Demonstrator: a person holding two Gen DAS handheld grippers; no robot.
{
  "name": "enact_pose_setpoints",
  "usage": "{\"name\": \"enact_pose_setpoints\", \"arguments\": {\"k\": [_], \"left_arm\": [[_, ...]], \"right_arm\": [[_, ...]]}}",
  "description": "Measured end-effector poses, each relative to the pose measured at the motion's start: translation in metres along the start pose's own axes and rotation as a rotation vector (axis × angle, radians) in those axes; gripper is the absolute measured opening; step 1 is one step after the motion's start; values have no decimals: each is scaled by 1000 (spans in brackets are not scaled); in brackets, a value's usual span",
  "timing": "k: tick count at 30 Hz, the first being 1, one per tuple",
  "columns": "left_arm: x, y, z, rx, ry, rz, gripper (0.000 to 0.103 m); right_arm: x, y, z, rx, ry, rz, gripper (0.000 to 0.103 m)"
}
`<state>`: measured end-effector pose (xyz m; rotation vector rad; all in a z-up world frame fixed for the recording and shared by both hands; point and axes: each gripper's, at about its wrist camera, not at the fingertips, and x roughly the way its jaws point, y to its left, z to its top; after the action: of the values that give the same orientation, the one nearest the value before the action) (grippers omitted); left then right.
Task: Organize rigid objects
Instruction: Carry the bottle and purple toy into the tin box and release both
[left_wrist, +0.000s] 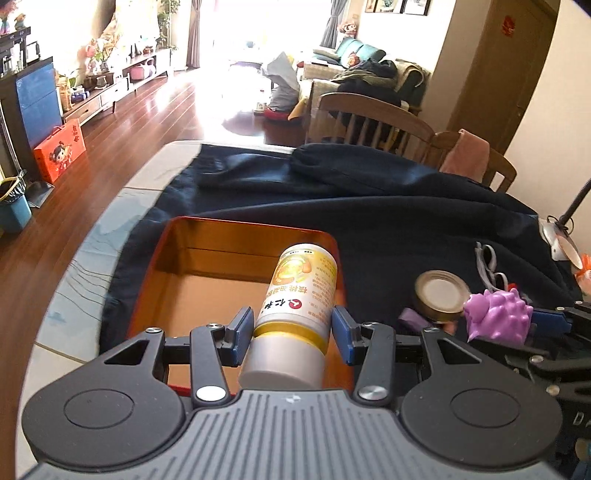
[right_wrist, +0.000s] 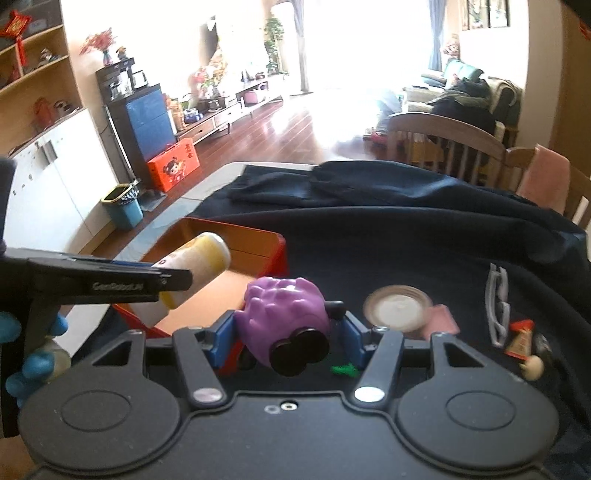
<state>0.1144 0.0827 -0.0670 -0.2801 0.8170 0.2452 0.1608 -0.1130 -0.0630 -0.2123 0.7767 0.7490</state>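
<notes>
Left hand-held gripper (left_wrist: 292, 328) clasps a bottle (left_wrist: 299, 306) over the box (left_wrist: 177, 266); right (right_wrist: 286, 332) — a purple toy (right_wrist: 284, 310); jar (right_wrist: 397, 308) beside.

Ahead of the right gripper, the bottle (right_wrist: 199, 258) and jar lid (right_wrist: 397, 308) are motion-blurred, and the bottle's label is unreadable there. The left gripper's body hides the tin's (left_wrist: 177, 258) near wall. The purple toy (right_wrist: 284, 317) covers whatever lies behind it.

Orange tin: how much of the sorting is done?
Nothing done: the orange tin looks empty. In hand: left gripper holds the yellow bottle over it; right gripper holds the purple toy. Left: jar, glasses on the cloth.
</notes>
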Motion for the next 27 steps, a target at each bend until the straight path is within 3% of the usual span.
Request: {"name": "enact_pose_setpoints", "arguments": {"k": [11, 27], "left_arm": [[40, 65, 19, -7, 39, 22, 45], [95, 84, 35, 32, 80, 43, 45]], "right_arm": [[65, 60, 18, -70, 57, 0, 58], [135, 95, 20, -276, 161, -19, 58]]}}
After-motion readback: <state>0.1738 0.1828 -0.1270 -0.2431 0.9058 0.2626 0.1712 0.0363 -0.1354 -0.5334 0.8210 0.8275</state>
